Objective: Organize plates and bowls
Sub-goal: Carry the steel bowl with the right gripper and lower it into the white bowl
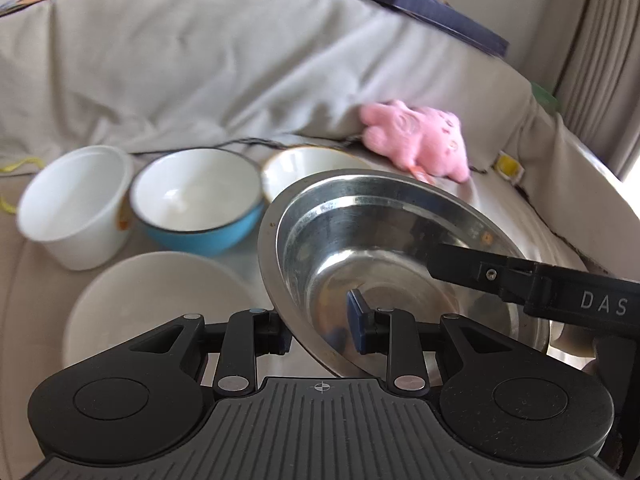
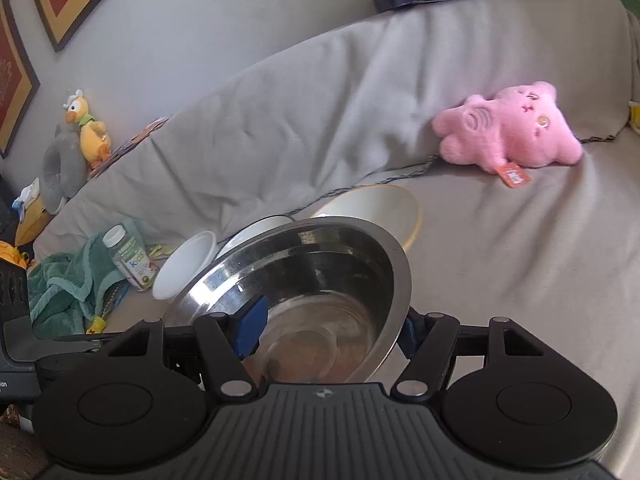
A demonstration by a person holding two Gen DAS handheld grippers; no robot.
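You are holding the metal bowl (image 1: 384, 248) up over the sofa (image 1: 200, 72) with both tools. Your left gripper (image 1: 320, 330) pinches its near rim, one blue pad inside the bowl and one outside. Your right gripper (image 2: 332, 326) does the same on the other side, so both are clamped on the bowl. The bowl is tilted and hangs just above the white plate (image 1: 160, 304).

I think the tidying is only partly done. The white cup-shaped bowl (image 1: 76, 204), the blue bowl (image 1: 200, 204) and the yellow-rimmed bowl (image 1: 304, 168) sit side by side in a row on the seat, not stacked. The metal bowl has no home yet, and the plate lies alone in front.

The metal bowl is shiny, hard and round, with a wide flat rim that could slip. The blue bowl is glossy, white inside with a dark edge. The white one is tall and smooth. The sofa cover is soft and wrinkly, so things may wobble on it. A fluffy pink toy (image 2: 512, 128) lies behind, well apart from the dishes.
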